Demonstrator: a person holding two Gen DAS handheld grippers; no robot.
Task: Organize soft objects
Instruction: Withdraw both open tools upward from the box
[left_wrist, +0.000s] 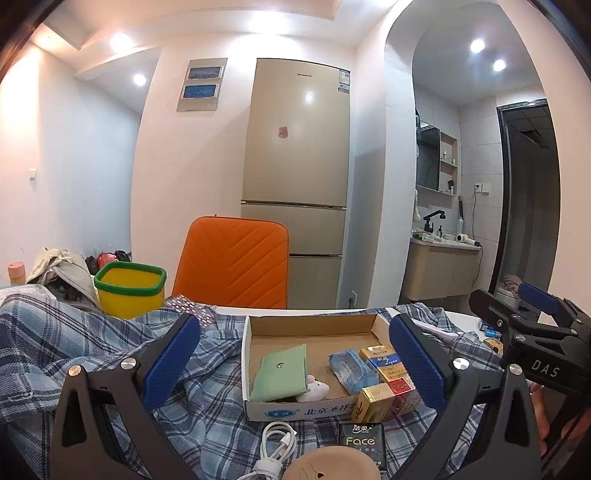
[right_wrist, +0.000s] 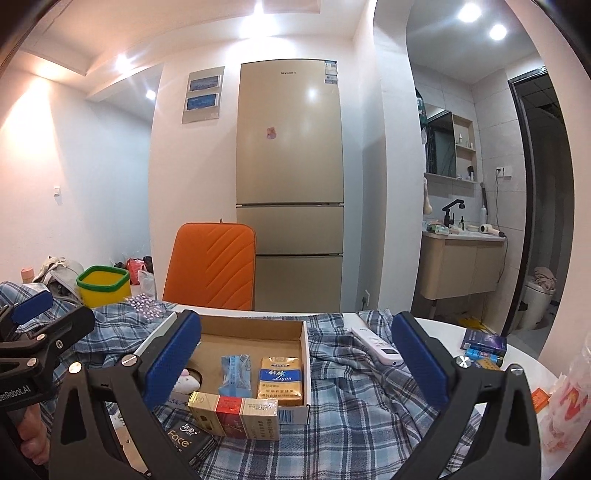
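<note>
Nearest us, both tools are spread wide with nothing in them: our left gripper (left_wrist: 295, 360) and our right gripper (right_wrist: 297, 360) hover above the plaid cloth (left_wrist: 207, 398). Just beyond, the cardboard box (left_wrist: 317, 325) holds the soft pieces: a green wallet (left_wrist: 279, 373), a small plush toy (left_wrist: 314, 392) tucked at its corner, and a blue tissue pack (left_wrist: 351, 371). We judge all three light and squashy; the tissue pack's wrapper may slip, so we would pinch across its middle. Stiff cigarette packs (right_wrist: 236, 415) crowd the box's near edge, a white cable (left_wrist: 275, 445) and a black Face pack (left_wrist: 364, 443) lie in front. Farther off stand a yellow bin (left_wrist: 129, 288) and an orange chair (left_wrist: 232, 262).
</note>
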